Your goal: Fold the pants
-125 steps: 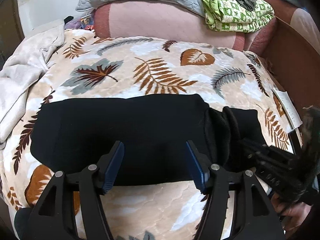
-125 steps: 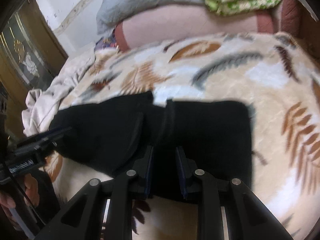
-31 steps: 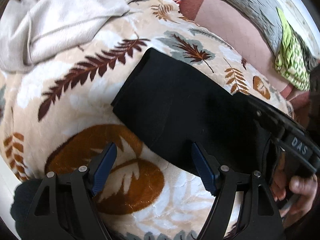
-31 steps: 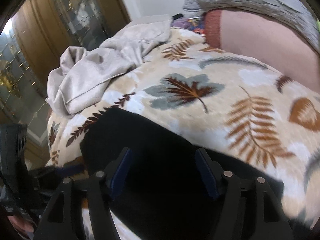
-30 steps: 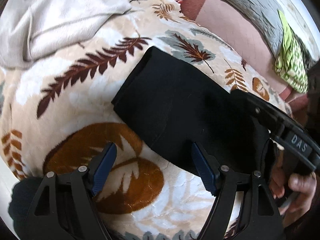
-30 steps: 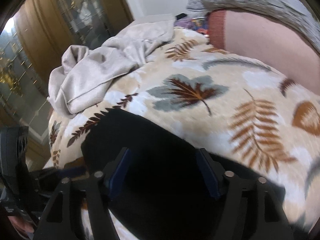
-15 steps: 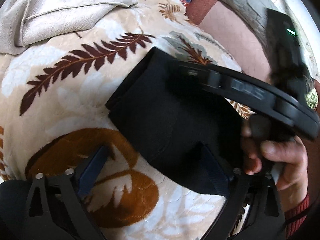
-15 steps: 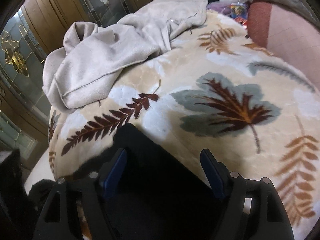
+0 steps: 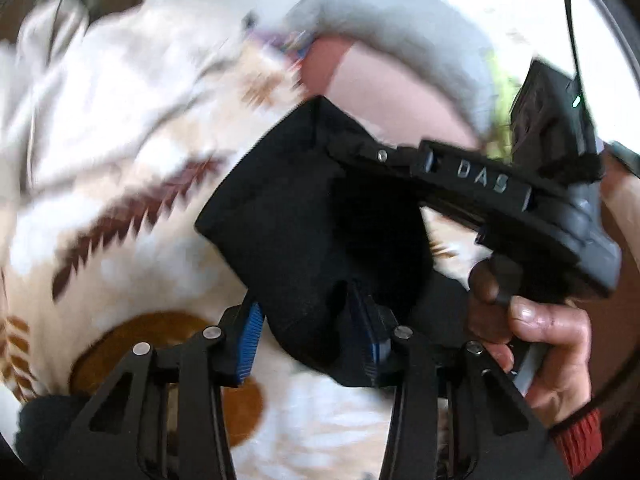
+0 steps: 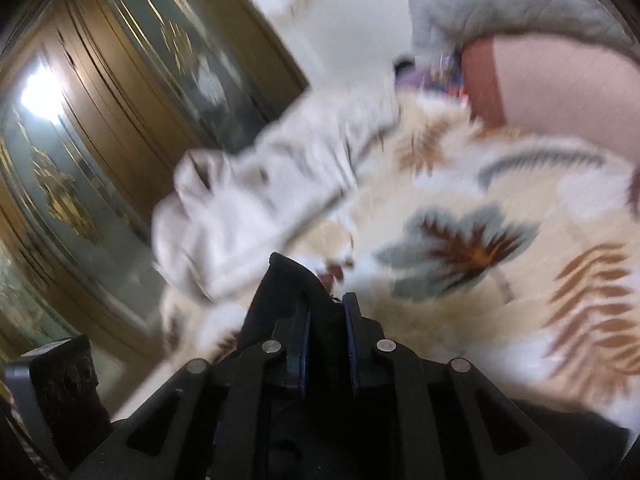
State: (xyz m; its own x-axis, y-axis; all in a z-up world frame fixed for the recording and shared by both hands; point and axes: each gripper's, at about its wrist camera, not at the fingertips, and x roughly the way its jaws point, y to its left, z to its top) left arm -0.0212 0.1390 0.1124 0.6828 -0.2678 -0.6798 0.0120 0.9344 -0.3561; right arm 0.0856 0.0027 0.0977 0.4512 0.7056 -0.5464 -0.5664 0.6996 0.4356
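Note:
The black pants [image 9: 320, 220] are folded, and their left end is raised off the leaf-patterned blanket [image 9: 120, 264]. My left gripper [image 9: 310, 336] has its jaws closing on the near corner of that end, and the cloth fills the gap between the blue pads. The right gripper [image 10: 326, 332] has its jaws closing on the far corner, where a black peak of the pants [image 10: 288, 276] sticks out past the pads. In the left wrist view the right gripper's body [image 9: 480, 184] reaches in from the right, held by a person's hand [image 9: 548, 344].
A crumpled beige cloth [image 10: 256, 200] lies at the blanket's left end. A pink bolster [image 9: 380, 92] under a grey quilt [image 9: 400, 32] lines the far side. Wooden doors with glass panels [image 10: 100, 128] stand beyond the bed on the left.
Both grippers stood open over the flat pants. Now each has closed on a corner of the left end, and that end has come up off the blanket. Both views are blurred by motion.

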